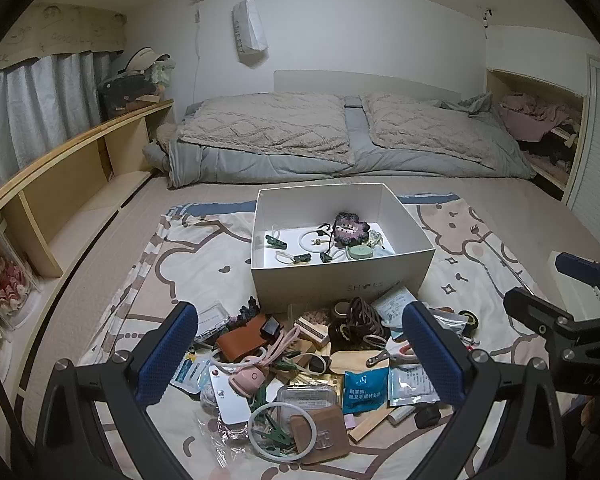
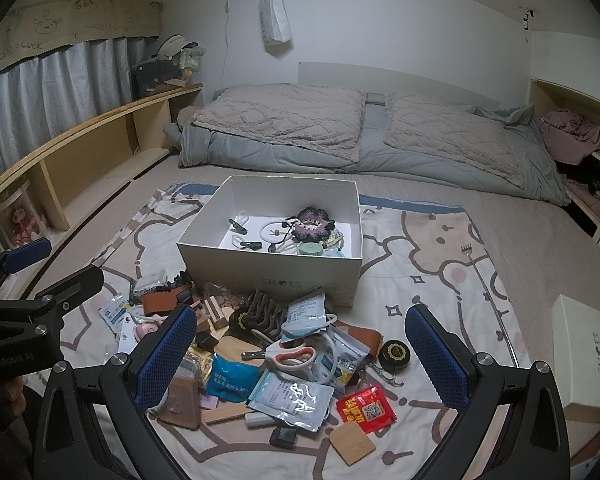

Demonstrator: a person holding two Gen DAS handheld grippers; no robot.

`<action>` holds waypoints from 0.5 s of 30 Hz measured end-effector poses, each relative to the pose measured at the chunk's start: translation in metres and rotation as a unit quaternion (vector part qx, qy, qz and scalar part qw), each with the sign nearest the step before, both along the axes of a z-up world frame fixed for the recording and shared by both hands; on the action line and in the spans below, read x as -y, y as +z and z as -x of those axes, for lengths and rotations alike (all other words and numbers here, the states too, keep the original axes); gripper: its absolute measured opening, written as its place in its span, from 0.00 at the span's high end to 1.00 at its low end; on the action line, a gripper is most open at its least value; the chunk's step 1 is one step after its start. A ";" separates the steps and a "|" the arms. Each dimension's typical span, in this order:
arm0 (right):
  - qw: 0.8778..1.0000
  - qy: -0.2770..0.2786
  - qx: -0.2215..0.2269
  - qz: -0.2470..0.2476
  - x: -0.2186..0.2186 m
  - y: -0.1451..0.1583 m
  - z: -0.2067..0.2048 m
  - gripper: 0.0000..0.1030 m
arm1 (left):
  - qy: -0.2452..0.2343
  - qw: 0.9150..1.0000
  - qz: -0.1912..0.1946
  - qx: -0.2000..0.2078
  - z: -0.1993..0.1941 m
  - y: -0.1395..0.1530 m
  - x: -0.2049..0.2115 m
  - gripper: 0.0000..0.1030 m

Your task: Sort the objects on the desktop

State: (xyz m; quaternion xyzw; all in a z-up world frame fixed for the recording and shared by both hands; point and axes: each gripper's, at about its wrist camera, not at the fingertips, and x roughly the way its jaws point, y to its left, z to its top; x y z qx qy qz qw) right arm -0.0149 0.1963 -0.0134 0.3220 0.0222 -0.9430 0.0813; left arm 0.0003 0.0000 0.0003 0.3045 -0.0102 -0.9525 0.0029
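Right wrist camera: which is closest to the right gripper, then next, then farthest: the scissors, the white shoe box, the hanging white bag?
1. Scissors, in the pile just ahead of the right gripper.
2. White shoe box, behind the pile.
3. Hanging white bag, on the far wall.

place: home bedroom; signs: quilted bedding [image 1: 340, 140]; curtained window [image 1: 32, 100]; wooden shelf [image 1: 72, 168]

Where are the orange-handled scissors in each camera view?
Left wrist view: the scissors lie low and right of centre, partly hidden behind the right finger of the left tongs.
Right wrist view: the scissors lie near the bottom centre on the pile, in plain sight.
Shared landmark: the white box stands just beyond the pile in both.
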 end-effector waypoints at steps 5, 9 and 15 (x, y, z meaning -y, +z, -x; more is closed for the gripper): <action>1.000 0.003 -0.006 0.016 -0.003 0.005 -0.006 0.00 | 0.002 1.000 -0.004 -0.016 -0.005 0.004 -0.004 0.00; 1.000 0.004 -0.014 0.019 -0.005 0.005 -0.007 0.00 | 0.008 1.000 -0.004 -0.024 -0.008 0.013 0.002 0.00; 0.999 0.011 -0.035 0.023 -0.010 0.016 -0.015 0.00 | 0.016 0.999 -0.009 -0.046 -0.014 0.028 0.013 0.00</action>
